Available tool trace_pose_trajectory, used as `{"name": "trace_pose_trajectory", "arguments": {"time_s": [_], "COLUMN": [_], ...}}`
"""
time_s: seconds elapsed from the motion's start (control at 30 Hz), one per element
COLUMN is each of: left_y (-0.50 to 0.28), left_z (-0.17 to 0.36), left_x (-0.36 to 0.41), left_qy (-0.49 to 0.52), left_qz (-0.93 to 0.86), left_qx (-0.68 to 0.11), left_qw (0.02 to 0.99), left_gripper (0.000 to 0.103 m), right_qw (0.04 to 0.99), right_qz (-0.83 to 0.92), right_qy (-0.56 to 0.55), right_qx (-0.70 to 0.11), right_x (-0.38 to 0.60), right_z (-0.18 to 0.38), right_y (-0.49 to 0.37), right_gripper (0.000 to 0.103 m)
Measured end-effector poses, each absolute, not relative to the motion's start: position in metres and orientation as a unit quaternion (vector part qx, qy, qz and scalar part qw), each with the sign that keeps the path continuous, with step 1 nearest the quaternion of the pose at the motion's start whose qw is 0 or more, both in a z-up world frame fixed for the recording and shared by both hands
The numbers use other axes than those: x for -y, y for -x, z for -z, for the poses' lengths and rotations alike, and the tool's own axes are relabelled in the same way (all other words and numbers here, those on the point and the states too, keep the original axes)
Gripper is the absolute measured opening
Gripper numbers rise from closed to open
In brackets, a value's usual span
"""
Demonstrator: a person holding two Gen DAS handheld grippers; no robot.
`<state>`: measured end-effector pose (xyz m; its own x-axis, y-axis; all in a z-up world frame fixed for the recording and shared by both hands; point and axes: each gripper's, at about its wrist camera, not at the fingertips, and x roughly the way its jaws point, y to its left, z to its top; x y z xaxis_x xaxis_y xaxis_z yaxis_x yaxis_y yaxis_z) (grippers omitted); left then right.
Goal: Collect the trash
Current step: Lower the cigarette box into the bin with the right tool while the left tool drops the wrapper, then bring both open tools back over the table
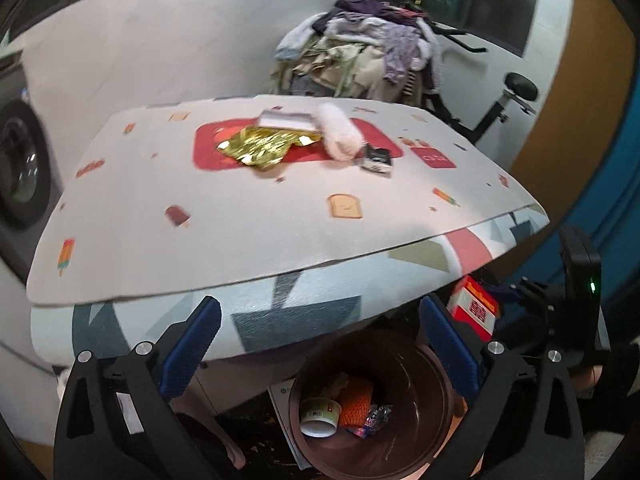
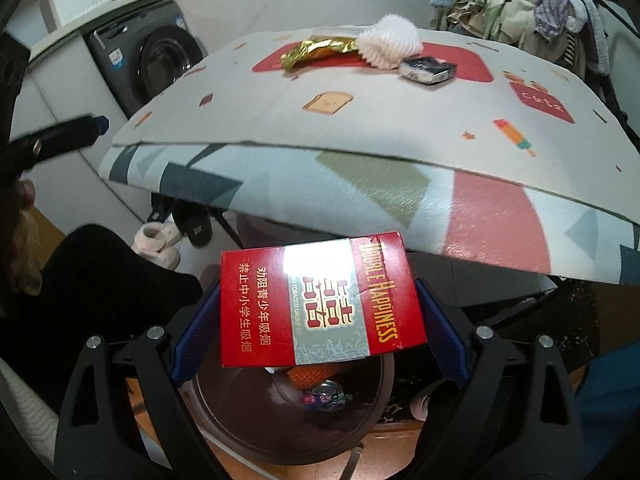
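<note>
Left wrist view looks down past the left gripper, its jaws released with nothing between them, above a brown bin on the floor. Inside the bin lie three pieces of trash: a paper cup, an orange wrapper and a small shiny packet. Between bin and far wall the worktop juts out, its patterned edge overhanging the bin's rim. On the worktop, left to right, four things remain: a gold foil wrapper, a white box, a fluffy white roll and a dark cigarette pack. Behind stands one heap of clothes. At the right, the right gripper has its jaws grasping one red cigarette box by its two sides, over the bin's mouth, just under the worktop's edge. On the floor behind lie slippers.
</note>
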<state>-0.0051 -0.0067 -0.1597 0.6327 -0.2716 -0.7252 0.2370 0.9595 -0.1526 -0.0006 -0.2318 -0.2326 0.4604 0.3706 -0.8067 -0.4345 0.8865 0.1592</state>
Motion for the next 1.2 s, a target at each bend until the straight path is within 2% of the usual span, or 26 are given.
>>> {"name": "trace_pose_trajectory", "arguments": {"time_s": [0.37, 0.43, 1.2], "left_y": [0.005, 0.006, 0.008], "left_z": [0.168, 0.168, 0.174], "left_x": [-0.007, -0.005, -0.005], "left_qy": [0.037, 0.034, 0.033], "left_qz": [0.122, 0.123, 0.112], "left_qx": [-0.413, -0.413, -0.420], "left_qw": [0.902, 0.902, 0.900], "left_gripper": [0.097, 0.097, 0.097], "right_qw": [0.847, 0.846, 0.846], "right_qz": [-0.243, -0.242, -0.223], "right_qy": [0.054, 0.056, 0.053], "right_qx": [-0.470, -0.471, -0.481], "right_x": [0.222, 0.222, 0.227], "right_z": [0.239, 0.240, 0.244], "right_y": [0.001, 0.001, -0.001], "right_gripper": [0.091, 0.097, 0.097]}}
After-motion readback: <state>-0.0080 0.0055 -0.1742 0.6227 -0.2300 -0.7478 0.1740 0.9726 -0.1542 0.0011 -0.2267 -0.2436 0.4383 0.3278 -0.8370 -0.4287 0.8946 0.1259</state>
